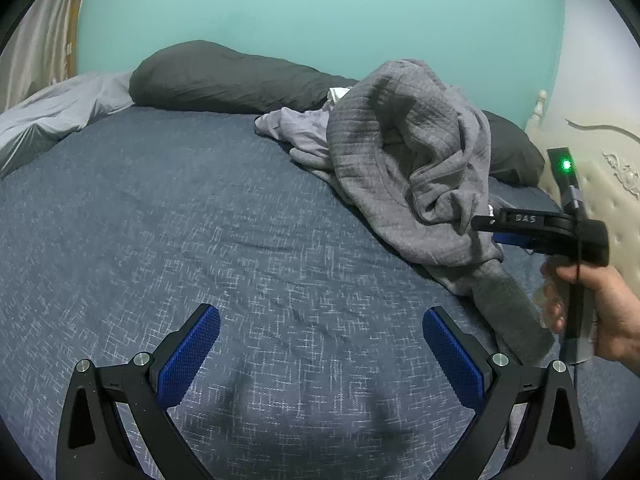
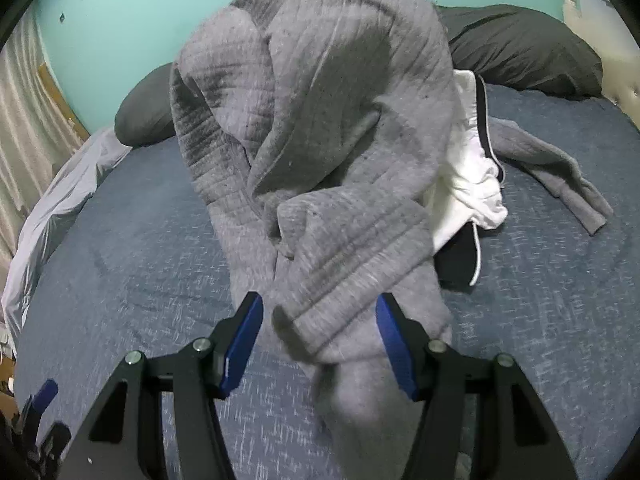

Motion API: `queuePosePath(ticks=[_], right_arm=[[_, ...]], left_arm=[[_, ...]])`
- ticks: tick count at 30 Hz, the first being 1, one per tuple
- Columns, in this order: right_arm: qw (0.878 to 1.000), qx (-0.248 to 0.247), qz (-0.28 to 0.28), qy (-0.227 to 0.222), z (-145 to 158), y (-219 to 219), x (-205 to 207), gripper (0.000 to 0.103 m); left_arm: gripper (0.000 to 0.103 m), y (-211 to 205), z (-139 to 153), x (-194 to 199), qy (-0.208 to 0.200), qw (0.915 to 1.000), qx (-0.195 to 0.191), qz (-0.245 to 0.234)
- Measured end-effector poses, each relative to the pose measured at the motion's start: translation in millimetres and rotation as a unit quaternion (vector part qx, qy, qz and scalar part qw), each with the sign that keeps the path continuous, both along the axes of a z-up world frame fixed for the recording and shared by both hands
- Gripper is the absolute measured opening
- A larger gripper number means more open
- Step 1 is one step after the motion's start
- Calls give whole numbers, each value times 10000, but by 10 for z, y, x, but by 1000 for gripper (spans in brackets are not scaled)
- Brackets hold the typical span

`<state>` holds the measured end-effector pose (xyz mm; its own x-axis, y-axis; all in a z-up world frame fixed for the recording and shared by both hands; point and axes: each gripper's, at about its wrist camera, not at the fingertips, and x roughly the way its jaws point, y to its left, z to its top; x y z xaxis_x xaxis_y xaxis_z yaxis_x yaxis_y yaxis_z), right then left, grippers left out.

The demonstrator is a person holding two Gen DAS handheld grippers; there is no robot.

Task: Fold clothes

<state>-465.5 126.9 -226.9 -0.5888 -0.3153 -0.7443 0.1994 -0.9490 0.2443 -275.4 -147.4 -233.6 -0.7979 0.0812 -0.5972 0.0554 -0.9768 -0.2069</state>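
A grey ribbed sweater [image 1: 400,152] lies heaped on the right side of the blue bed cover [image 1: 200,220], and one cuffed sleeve [image 1: 508,312] trails toward me. My left gripper [image 1: 320,348] hovers open over bare cover, left of that sleeve, with nothing between its fingers. A hand [image 1: 608,312] holds my right gripper [image 1: 492,228] against the heap's lower right side. In the right wrist view, a fold of the sweater [image 2: 320,140] lies between the half-spread fingers of my right gripper [image 2: 320,340]. A narrow gap shows beside the left pad [image 2: 240,344].
A white garment with black trim [image 2: 476,176] and a lavender garment [image 1: 300,128] lie under the sweater. Dark grey pillows [image 1: 224,76] line the teal wall. A pale sheet [image 1: 52,120] bunches at the left, and a cream tufted headboard [image 1: 612,184] stands at the right.
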Motion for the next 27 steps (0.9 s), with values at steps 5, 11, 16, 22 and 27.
queuePosePath(ticks=[5,11,16,22,27], right_arm=[[9999,91,-1,-100,-120,-38,-34,19],[9992,168,327,175,-8,36,222,3],[9973,22,612,393,212,250,638,2],[9951,-26,859,497,423,675,1206,2],[9963,224,746,352,374,1105,1481,2]], left_arm=[[103,-37,16,-1,12,10000,35,50],[103,-84,37,-8,26,9999,84,118],[103,-81,105,19,116,9998,78,124],[103,-37,127,31,106,9999,112,51],[103,12,139,39,91,9997,223,-75]])
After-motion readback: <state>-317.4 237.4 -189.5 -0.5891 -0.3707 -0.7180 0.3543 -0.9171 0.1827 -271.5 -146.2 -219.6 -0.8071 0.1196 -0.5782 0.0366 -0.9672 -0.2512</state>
